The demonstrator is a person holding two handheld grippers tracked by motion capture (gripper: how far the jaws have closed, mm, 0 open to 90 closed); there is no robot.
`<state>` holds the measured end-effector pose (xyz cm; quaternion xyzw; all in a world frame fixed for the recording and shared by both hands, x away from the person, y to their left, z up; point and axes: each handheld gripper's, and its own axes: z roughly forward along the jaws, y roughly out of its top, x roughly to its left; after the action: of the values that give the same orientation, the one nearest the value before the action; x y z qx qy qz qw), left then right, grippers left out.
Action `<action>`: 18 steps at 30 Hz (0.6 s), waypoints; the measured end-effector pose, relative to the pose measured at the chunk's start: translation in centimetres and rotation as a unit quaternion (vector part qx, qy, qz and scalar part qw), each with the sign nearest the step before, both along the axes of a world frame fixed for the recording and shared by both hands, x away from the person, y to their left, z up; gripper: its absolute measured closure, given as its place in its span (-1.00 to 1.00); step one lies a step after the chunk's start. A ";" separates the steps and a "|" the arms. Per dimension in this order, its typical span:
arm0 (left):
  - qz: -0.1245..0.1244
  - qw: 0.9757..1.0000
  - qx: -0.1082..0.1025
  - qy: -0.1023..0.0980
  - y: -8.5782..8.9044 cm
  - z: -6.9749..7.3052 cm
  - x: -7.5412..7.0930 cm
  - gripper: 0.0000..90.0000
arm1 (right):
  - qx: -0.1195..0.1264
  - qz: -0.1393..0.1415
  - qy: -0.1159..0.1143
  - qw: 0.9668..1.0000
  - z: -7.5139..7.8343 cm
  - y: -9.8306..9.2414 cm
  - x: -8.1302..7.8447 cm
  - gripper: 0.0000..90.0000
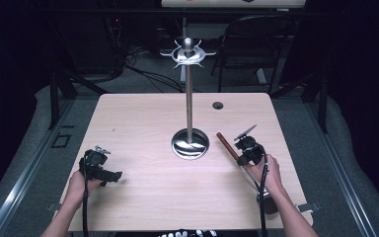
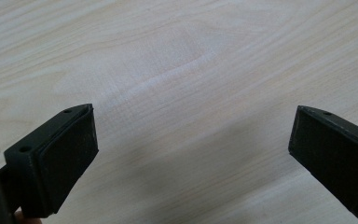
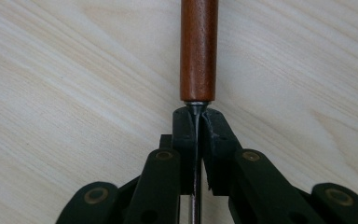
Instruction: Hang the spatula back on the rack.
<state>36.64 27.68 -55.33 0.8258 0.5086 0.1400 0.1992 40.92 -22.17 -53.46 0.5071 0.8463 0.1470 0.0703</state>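
Wooden table (image 1: 143,143): pale, light-grained top, seen from above with a person's forearms coming in from the near edge.
Utensil (image 1: 227,146): a long tool with a reddish-brown wooden handle and a thin metal shank, lying on the table to the right of the stand's base, its handle pointing away from the person.
Right gripper (image 3: 196,122): its jaws are closed tight on the metal shank just below the wooden handle (image 3: 198,51); in the high view it sits over the utensil at the right of the table (image 1: 241,154).
Left gripper (image 2: 191,154): jaws spread wide with nothing between them, bare table beneath; in the high view it rests near the left front of the table (image 1: 109,176).
Metal stand (image 1: 189,98): an upright pole on a round shiny base near the table's middle, with a ring of hooks at its top.
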 end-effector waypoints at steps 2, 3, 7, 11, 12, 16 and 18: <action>0.002 1.000 0.000 0.000 0.0 0.0 0.0 -0.98 | -0.026 0.029 0.019 0.999 0.7 -0.4 0.3 0.89; 0.000 1.000 0.001 0.001 0.1 0.0 0.0 -0.98 | -0.005 0.013 0.002 1.000 0.4 -0.2 0.1 0.89; 0.000 1.000 0.001 -0.001 0.1 0.0 0.0 -0.98 | 0.005 0.022 -0.009 1.000 0.5 0.0 0.0 0.89; 0.004 1.000 0.001 -0.006 0.1 0.1 -0.1 -0.98 | 0.006 0.026 -0.018 0.999 0.7 0.1 -0.1 0.89; 0.003 1.000 0.001 -0.006 0.1 0.1 -0.1 -0.98 | 0.009 0.025 -0.020 0.999 0.7 0.1 -0.2 0.89; 0.003 1.000 0.001 -0.006 0.2 0.1 -0.1 -0.98 | 0.013 0.024 -0.029 0.999 0.9 -0.1 -0.2 0.89; 0.003 1.000 0.001 -0.006 0.1 0.1 -0.1 -0.98 | 0.014 0.023 -0.029 0.999 1.1 -0.1 -0.2 0.89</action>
<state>36.53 27.82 -55.21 0.8237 0.5100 0.1458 0.2007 40.71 -22.27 -52.39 0.4841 0.8532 0.1747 0.0846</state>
